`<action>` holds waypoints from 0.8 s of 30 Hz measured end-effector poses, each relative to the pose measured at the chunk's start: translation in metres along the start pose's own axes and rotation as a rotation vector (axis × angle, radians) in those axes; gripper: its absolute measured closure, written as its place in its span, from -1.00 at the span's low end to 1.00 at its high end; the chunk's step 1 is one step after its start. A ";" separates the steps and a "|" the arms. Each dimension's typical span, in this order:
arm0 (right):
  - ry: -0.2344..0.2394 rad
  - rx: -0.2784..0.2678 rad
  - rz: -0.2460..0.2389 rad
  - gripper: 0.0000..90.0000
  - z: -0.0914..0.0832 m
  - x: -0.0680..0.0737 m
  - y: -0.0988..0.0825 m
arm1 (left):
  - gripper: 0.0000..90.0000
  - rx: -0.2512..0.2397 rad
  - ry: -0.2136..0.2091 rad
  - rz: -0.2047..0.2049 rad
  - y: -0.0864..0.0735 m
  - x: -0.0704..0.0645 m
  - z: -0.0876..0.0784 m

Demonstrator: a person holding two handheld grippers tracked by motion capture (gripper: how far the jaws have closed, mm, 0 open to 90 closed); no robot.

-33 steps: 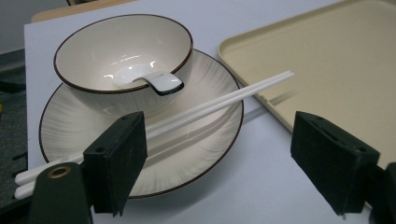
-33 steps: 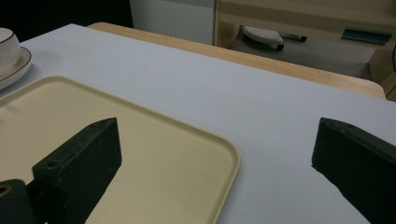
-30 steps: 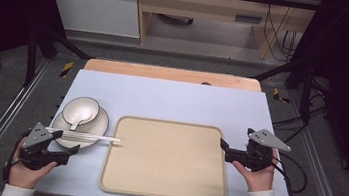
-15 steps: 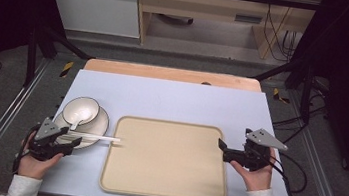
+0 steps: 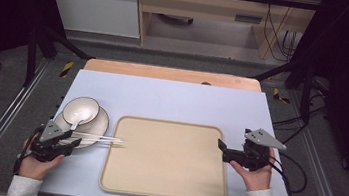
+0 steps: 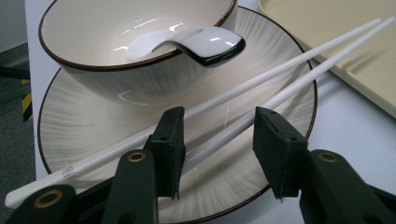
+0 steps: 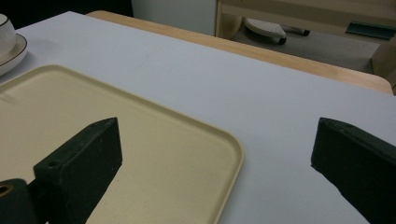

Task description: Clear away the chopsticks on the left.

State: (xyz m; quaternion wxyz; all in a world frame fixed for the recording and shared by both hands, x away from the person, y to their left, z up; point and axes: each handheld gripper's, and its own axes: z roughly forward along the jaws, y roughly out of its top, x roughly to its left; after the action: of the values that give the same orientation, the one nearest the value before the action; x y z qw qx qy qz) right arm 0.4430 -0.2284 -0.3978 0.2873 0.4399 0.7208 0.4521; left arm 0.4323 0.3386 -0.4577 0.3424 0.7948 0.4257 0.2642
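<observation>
Since a second ago the left tool (image 5: 67,141) has come in a little toward the plate (image 5: 97,125), and its jaws have just been closing around the pair of white chopsticks (image 6: 261,74). Seen from the left gripper view, one chopstick passes behind the left jaw while the other lies in the gap between the two jaws; the pads stand half spread and do not press on it yet. Both chopsticks lie across the plate's near rim, with their tips reaching over the left edge of the tan tray (image 5: 162,177). On the plate sits a brown-rimmed bowl (image 5: 80,109), and a white spoon (image 6: 196,42) rests in it with its handle hanging over the rim toward the chopsticks. At the middle of the light bench (image 5: 172,98) lies the tray, bare, just beside the plate. Over on the right, the right tool (image 5: 223,153) has kept its place at the tray's right edge, held level and pointing left, its jaws spread wide with nothing between them, one above the tray's corner and one above the bench.
</observation>
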 end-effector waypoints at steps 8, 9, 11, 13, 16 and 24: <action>0.001 0.000 -0.001 -0.95 0.000 0.000 0.000 | 0.43 0.028 -0.030 0.026 0.003 -0.005 0.002; 0.000 0.000 -0.003 -0.95 0.000 0.000 0.000 | 0.47 0.030 -0.029 0.029 0.003 -0.006 0.002; 0.002 0.000 0.000 -0.94 0.000 0.000 0.000 | 0.52 0.028 -0.035 0.028 0.003 -0.007 0.002; 0.003 0.001 0.002 -0.94 0.000 0.000 0.000 | 0.54 0.025 -0.038 0.026 0.004 -0.008 0.003; 0.001 0.004 -0.002 -0.94 0.001 0.000 0.000 | 0.56 0.026 -0.040 0.027 0.005 -0.008 0.003; 0.003 0.007 -0.007 -0.94 0.001 0.000 0.000 | 0.70 0.029 -0.031 0.036 0.007 -0.013 0.005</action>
State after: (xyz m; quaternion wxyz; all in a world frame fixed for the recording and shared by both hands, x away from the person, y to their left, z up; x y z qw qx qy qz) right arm 0.4437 -0.2283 -0.3986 0.2863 0.4380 0.7241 0.4493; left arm 0.4329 0.3232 -0.4564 0.3324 0.8114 0.4097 0.2517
